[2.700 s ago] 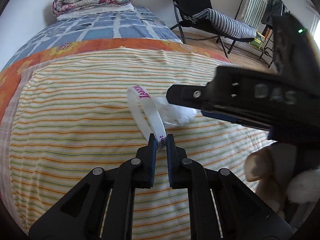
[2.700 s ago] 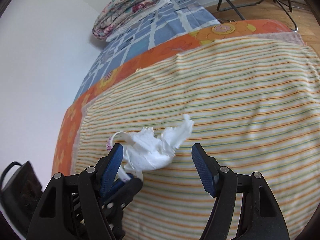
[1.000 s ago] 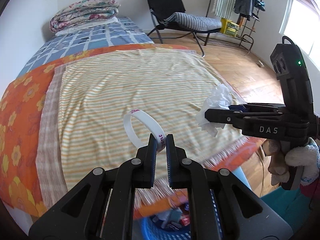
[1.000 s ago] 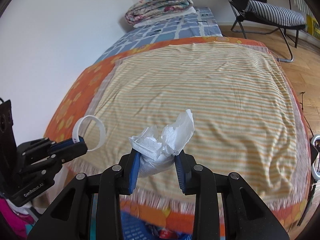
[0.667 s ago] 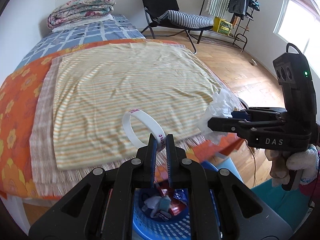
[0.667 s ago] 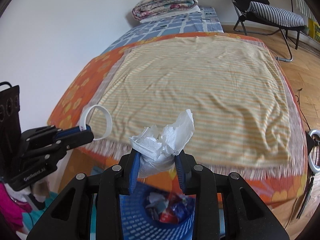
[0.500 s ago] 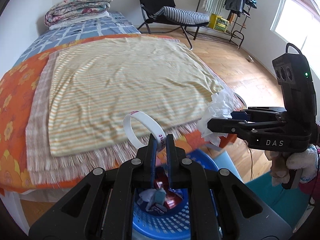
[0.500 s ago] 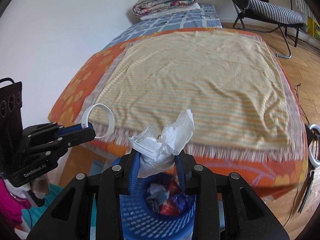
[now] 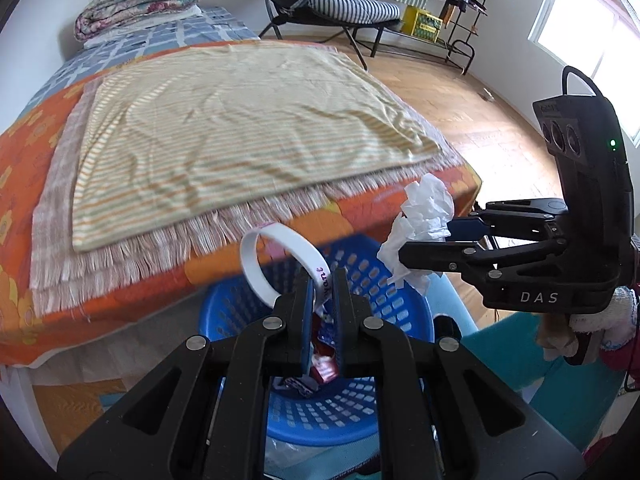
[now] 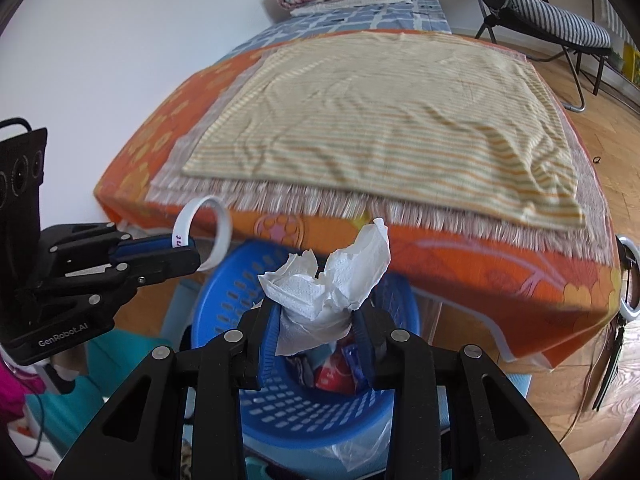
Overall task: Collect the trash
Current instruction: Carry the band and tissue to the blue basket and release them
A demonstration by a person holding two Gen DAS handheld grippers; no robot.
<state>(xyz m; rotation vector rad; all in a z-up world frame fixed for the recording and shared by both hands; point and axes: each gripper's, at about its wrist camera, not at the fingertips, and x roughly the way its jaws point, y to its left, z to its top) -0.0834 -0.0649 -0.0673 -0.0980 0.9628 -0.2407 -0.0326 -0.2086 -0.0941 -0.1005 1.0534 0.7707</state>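
Note:
My left gripper (image 9: 322,280) is shut on a white wristband (image 9: 256,268) with purple lettering and holds it above a blue perforated basket (image 9: 360,408). My right gripper (image 10: 316,320) is shut on a crumpled white tissue (image 10: 332,280) and holds it over the same basket (image 10: 312,412), which has red and white wrappers inside. In the left wrist view the right gripper (image 9: 428,240) with the tissue (image 9: 424,216) is at the right. In the right wrist view the left gripper (image 10: 192,250) with the wristband (image 10: 222,230) is at the left.
The bed (image 9: 120,292), with an orange cover and a striped sheet (image 9: 224,128), stands just behind the basket. Folded blankets (image 9: 140,0) lie at its far end. A black chair (image 9: 332,4) and a clothes rack stand on the wooden floor (image 9: 480,120) at the right.
Both grippers have pulled back from the bed and dropped lower, still holding the wristband and the tissue. The blue basket has come fully into view beneath them.

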